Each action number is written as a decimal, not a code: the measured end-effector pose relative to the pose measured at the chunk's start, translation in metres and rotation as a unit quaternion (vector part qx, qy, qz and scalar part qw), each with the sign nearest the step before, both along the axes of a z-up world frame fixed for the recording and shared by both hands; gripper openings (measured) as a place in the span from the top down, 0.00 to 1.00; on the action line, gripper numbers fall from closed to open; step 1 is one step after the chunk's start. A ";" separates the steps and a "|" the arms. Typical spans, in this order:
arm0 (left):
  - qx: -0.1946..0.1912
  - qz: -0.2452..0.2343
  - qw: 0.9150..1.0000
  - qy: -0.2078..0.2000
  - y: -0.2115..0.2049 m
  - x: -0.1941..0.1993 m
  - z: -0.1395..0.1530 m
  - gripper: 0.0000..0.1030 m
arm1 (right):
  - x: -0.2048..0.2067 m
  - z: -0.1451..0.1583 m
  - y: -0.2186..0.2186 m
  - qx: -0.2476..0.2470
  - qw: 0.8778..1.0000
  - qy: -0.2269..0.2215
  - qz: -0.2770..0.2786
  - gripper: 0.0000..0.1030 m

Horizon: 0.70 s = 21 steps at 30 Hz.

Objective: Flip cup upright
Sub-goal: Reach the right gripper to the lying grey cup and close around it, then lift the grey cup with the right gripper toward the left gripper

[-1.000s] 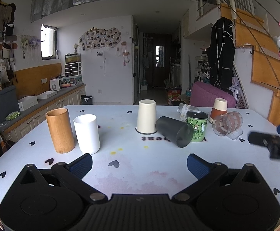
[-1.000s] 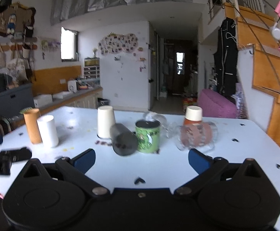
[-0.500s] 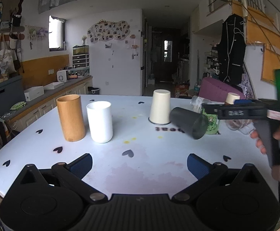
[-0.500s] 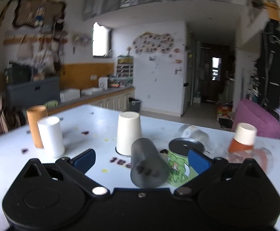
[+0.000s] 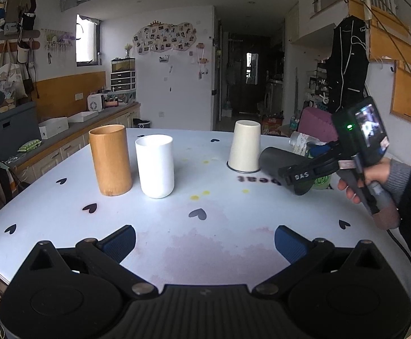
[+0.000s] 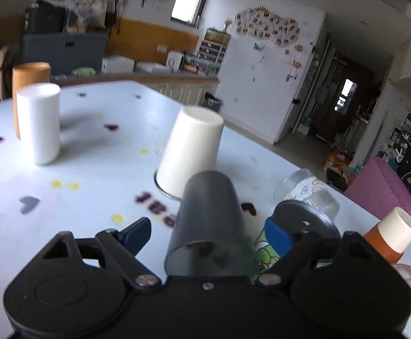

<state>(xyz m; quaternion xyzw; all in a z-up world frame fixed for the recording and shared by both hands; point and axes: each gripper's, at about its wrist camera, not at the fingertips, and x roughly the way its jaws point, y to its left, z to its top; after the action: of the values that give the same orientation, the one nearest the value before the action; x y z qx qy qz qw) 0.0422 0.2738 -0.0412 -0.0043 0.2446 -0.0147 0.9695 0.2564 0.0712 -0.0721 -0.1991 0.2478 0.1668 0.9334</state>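
A dark grey cup (image 6: 209, 220) lies on its side on the white table, its open mouth toward my right gripper (image 6: 208, 234). The right gripper is open, with one finger on each side of the cup near its mouth; I cannot tell if they touch it. In the left wrist view the grey cup (image 5: 276, 161) lies at right, partly hidden by the right gripper (image 5: 296, 175) held in a hand. My left gripper (image 5: 204, 240) is open and empty above the table's near edge.
A wooden cup (image 5: 110, 159) and a white cup (image 5: 155, 166) stand upright at left. A cream cup (image 5: 245, 146) stands upside down beside the grey one. A green printed can (image 6: 267, 247), a clear glass (image 6: 307, 192) and an orange-and-cream cup (image 6: 389, 238) crowd the right.
My right gripper has moved forward and down onto the lying grey cup, so its fingers now straddle it. My left gripper has drifted slightly and stays open.
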 end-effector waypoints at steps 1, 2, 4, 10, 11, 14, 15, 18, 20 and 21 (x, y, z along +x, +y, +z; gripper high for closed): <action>0.000 0.000 1.000 0.000 0.000 0.000 -0.001 0.00 | 0.001 -0.002 0.002 -0.006 1.000 0.002 -0.001 0.19; -0.001 0.000 1.000 0.000 0.000 0.000 -0.001 0.00 | 0.003 -0.005 0.004 -0.013 1.000 0.005 0.000 0.21; -0.001 0.000 1.000 0.001 0.001 0.000 -0.001 0.00 | 0.002 -0.009 0.007 -0.029 1.000 0.003 0.001 0.22; -0.005 0.001 1.000 0.000 0.001 0.001 0.001 0.00 | -0.009 -0.008 0.008 -0.051 0.999 -0.003 -0.014 0.29; -0.006 0.001 1.000 -0.001 0.001 0.001 0.001 0.00 | -0.014 -0.007 0.009 -0.049 0.999 -0.004 -0.018 0.29; -0.009 -0.002 1.000 0.000 0.000 0.002 0.001 0.00 | -0.038 0.003 0.005 -0.027 0.999 0.002 -0.044 0.29; -0.010 -0.003 1.000 0.001 -0.001 0.002 0.001 0.00 | -0.046 0.006 0.002 -0.014 0.998 0.007 -0.053 0.29; -0.011 -0.009 1.000 0.002 -0.005 0.003 0.000 0.00 | -0.079 0.013 -0.007 0.012 0.998 0.021 -0.064 0.29; -0.011 -0.013 1.000 0.002 -0.008 0.002 -0.001 0.00 | -0.102 0.016 -0.011 0.018 0.998 0.021 -0.062 0.29; -0.010 -0.015 1.000 0.002 -0.010 0.002 -0.001 0.00 | -0.115 0.017 -0.014 0.024 0.998 0.021 -0.058 0.29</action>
<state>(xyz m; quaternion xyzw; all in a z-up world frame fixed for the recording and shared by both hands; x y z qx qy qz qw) 0.0445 0.2639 -0.0419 -0.0109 0.2460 -0.0317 0.9687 0.1418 0.0575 -0.0553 -0.1586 0.2740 0.1225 0.9406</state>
